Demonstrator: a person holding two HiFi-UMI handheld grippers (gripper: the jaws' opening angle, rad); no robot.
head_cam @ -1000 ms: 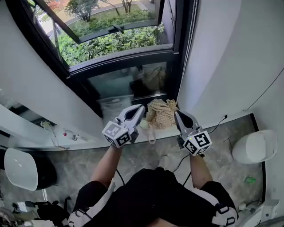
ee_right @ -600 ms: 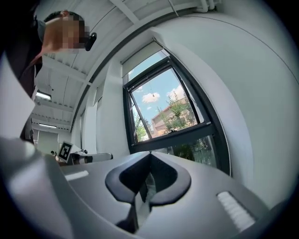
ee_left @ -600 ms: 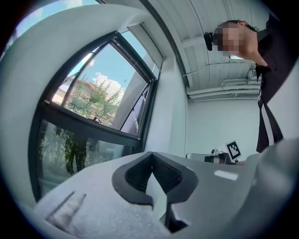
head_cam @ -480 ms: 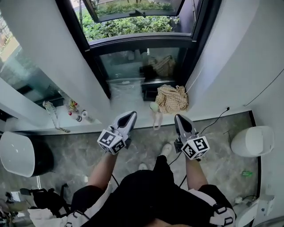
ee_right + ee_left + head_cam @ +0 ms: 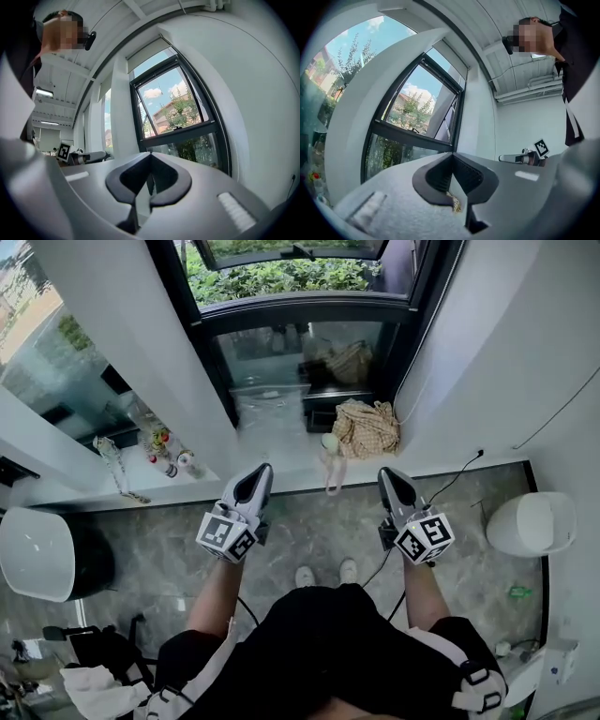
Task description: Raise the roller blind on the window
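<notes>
Closest to me, the left claw (image 5: pixel 260 471) and the right claw (image 5: pixel 387 475) are held out level at waist height, side by side but well apart. Both are pinched closed with nothing between the pads, so neither is doing any work. Below them, the person's shoes (image 5: pixel 305 576) stand on the stone floor, back from the low ledge (image 5: pixel 291 479), too far off for either claw to touch anything by the glass. A checked cloth bag (image 5: pixel 367 427) sits slumped on that ledge, out of the way. Beyond it is the dark-framed window (image 5: pixel 281 277). What looks like the pull cord (image 5: pixel 427 338) hangs down the frame's right side, handy for the right claw. The roller blind (image 5: pixel 151 50) sits high in the recess, covering only the top strip, so I'd say it is raised or nearly so.
</notes>
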